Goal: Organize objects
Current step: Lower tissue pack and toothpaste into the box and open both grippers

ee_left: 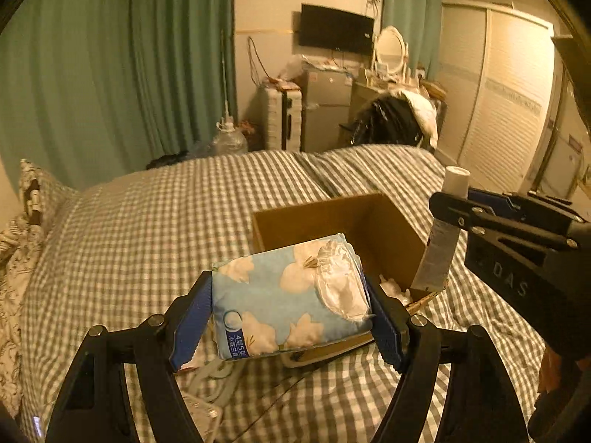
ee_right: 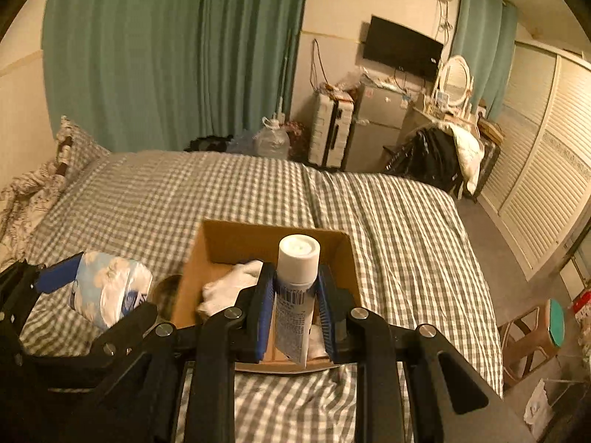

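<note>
My left gripper (ee_left: 290, 317) is shut on a blue tissue pack with white flowers (ee_left: 291, 295) and holds it above the bed, just in front of the open cardboard box (ee_left: 332, 217). The pack also shows in the right wrist view (ee_right: 110, 288). My right gripper (ee_right: 295, 302) is shut on a white tube with a white cap (ee_right: 297, 280), held cap up over the near part of the box (ee_right: 236, 240). The tube also shows in the left wrist view (ee_left: 443, 236). A white cloth (ee_right: 232, 288) lies inside the box.
The box stands on a grey checked bed cover (ee_right: 388, 221). Small items lie on the cover under the left gripper (ee_left: 207, 398). A pillow (ee_right: 74, 147) is at the far left. A stool (ee_right: 539, 328) and floor are to the right of the bed.
</note>
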Demonstrator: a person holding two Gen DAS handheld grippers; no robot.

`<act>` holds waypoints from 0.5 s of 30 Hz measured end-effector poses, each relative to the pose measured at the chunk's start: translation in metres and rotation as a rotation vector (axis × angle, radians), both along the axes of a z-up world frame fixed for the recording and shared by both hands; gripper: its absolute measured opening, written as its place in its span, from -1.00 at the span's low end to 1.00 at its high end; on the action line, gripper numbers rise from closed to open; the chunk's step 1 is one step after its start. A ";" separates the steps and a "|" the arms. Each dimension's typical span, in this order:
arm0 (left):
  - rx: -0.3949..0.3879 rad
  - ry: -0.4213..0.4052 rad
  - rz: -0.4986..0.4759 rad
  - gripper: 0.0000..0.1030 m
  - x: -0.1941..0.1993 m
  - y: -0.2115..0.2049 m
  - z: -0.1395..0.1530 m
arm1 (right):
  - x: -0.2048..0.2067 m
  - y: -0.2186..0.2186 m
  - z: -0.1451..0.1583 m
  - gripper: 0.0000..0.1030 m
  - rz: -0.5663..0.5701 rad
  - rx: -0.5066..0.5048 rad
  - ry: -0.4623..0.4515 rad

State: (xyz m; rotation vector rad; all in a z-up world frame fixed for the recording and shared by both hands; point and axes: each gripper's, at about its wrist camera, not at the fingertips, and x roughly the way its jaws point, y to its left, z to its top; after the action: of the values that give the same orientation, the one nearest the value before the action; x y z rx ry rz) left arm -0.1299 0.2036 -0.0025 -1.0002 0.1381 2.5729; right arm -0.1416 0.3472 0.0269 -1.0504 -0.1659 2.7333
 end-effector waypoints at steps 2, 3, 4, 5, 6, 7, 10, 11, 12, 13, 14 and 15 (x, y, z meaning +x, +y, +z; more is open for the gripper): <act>-0.013 -0.022 -0.012 0.53 -0.009 0.011 -0.012 | -0.009 0.011 -0.011 -0.58 -0.009 -0.012 -0.020; -0.019 -0.031 -0.016 0.53 -0.015 0.017 -0.019 | -0.014 0.018 -0.020 -0.58 -0.015 -0.020 -0.034; -0.021 -0.034 -0.021 0.53 -0.017 0.022 -0.023 | -0.017 0.022 -0.025 -0.58 -0.018 -0.023 -0.042; -0.020 -0.035 -0.026 0.53 -0.020 0.025 -0.026 | -0.020 0.026 -0.031 -0.58 -0.021 -0.027 -0.050; -0.022 -0.037 -0.028 0.53 -0.024 0.029 -0.029 | -0.023 0.031 -0.037 -0.58 -0.024 -0.033 -0.060; -0.021 -0.040 -0.030 0.53 -0.027 0.031 -0.033 | -0.027 0.036 -0.043 -0.58 -0.030 -0.039 -0.071; -0.017 -0.046 -0.036 0.53 -0.035 0.036 -0.040 | -0.034 0.051 -0.054 -0.57 -0.044 -0.060 -0.078; -0.017 -0.046 -0.034 0.53 -0.038 0.036 -0.042 | -0.035 0.053 -0.057 -0.57 -0.046 -0.068 -0.079; -0.015 -0.045 -0.033 0.53 -0.040 0.036 -0.042 | -0.036 0.056 -0.058 -0.57 -0.049 -0.079 -0.077; -0.010 -0.044 -0.034 0.53 -0.042 0.036 -0.043 | -0.037 0.055 -0.058 -0.57 -0.052 -0.084 -0.073; -0.004 -0.048 -0.042 0.55 -0.044 0.035 -0.043 | -0.039 0.056 -0.059 -0.57 -0.053 -0.089 -0.067; -0.002 -0.050 -0.045 0.59 -0.044 0.032 -0.043 | -0.041 0.056 -0.057 -0.57 -0.054 -0.097 -0.050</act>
State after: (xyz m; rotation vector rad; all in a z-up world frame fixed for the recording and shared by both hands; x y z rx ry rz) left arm -0.1741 0.2357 -0.0453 -1.0500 0.1482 2.5058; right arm -0.1823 0.4034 -0.0306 -1.1326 -0.0118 2.6918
